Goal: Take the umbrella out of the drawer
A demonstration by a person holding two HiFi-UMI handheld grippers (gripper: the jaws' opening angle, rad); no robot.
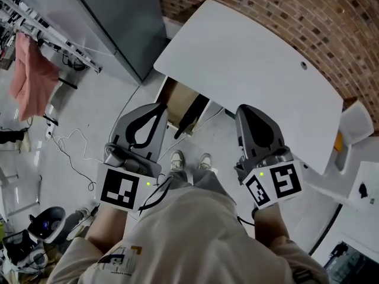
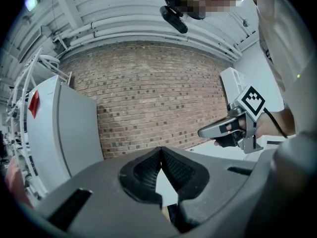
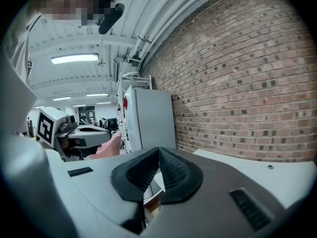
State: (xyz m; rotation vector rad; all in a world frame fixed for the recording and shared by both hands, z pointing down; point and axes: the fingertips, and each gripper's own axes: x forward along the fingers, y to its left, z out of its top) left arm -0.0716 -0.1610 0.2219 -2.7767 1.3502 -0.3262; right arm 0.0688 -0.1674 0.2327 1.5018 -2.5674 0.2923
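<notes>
Head view, entry one: umbrella (image 1: 192, 114), dark and slim, lying in the open drawer (image 1: 172, 99) under the edge of the white table (image 1: 249, 58). Its long axis runs away from you, slanting right. It sits ahead of and below you, between your grippers. The left gripper (image 1: 162, 106) is just beside it, and the right gripper (image 1: 240, 109) is well apart. Both pairs of jaws are clenched on nothing, so you would need to part one pair first. Obstruction: the tabletop overhangs the umbrella's far end. Nearby: grey cabinet (image 1: 118, 22), brick wall (image 1: 266, 5).

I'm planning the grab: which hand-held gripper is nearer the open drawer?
The left hand-held gripper: in the head view its tips sit at the open drawer beside the umbrella, while the right hand-held gripper is farther off.
</notes>
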